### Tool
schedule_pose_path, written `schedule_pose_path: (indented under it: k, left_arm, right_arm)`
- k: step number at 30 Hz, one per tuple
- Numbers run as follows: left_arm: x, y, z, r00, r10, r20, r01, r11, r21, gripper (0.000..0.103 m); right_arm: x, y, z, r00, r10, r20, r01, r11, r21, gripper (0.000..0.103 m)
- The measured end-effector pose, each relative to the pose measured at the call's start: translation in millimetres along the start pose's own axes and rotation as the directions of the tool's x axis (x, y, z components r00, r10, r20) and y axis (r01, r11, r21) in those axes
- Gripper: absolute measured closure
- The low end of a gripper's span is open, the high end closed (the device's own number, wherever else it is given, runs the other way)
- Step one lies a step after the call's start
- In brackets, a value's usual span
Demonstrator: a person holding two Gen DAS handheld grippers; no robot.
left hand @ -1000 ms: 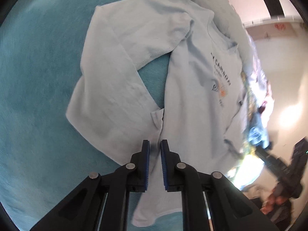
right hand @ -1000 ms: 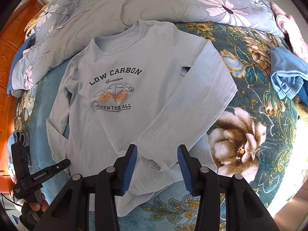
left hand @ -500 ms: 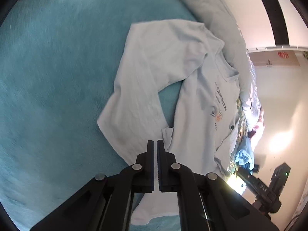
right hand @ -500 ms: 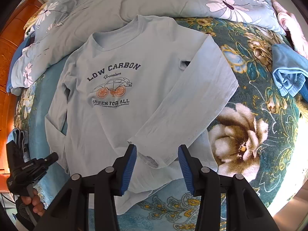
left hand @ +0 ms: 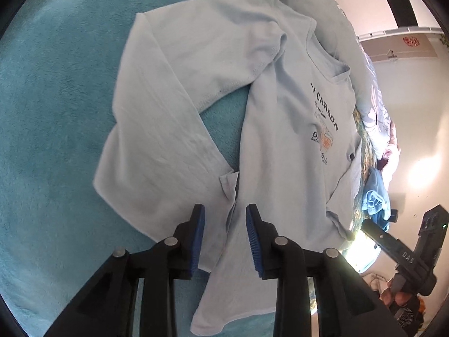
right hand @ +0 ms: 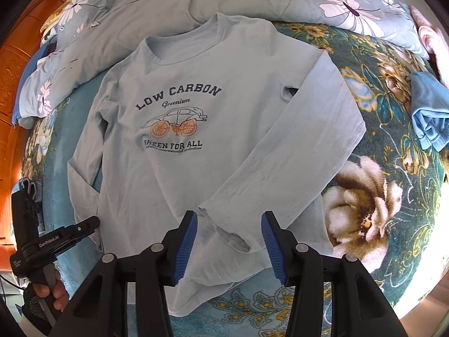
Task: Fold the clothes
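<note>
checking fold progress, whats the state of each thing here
long-sleeve shirt: flat, face up, unfolded, both sleeves bent inward
left gripper: jaws opening, above the shirt, gripping nothing
right gripper: jaws opening, sleeve cuff between them, ungripped
blue garment: crumpled, set aside

A bed fills both views, spread with a teal plush blanket [left hand: 50,118] that turns to a dark floral pattern with large cream blossoms [right hand: 362,196] on one side. Along the head lies a pale blue-grey quilt [right hand: 174,14] printed with white flowers. An orange-brown carved wooden headboard [right hand: 12,78] rises at the left edge. Beyond the bed stands a white wall [left hand: 415,129] crossed by a dark vertical strip [left hand: 401,2] — strong light glares low on it.
</note>
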State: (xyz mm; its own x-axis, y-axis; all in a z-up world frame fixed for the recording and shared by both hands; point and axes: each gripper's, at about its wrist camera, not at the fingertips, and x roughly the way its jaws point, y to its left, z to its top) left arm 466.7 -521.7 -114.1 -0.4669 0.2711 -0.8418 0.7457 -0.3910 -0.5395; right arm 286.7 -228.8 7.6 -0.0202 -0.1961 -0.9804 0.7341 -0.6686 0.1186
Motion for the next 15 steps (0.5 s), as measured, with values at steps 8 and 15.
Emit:
schedule_pose_path:
  k: [8,15]
  left_arm:
    - [1,2,5,0.998,-0.061,0.025,0.061,0.998,-0.019,0.099]
    - [-34,31,6,0.991,-0.105,0.078,0.112,0.989,-0.096,0.100]
  right_arm:
    - [3,-2,1,1.000,-0.003,-0.011,0.003,1.000,0.011,0.050]
    - [4,5,7,1.000,0.003,-0.009,-0.003,1.000,-0.005,0.050]
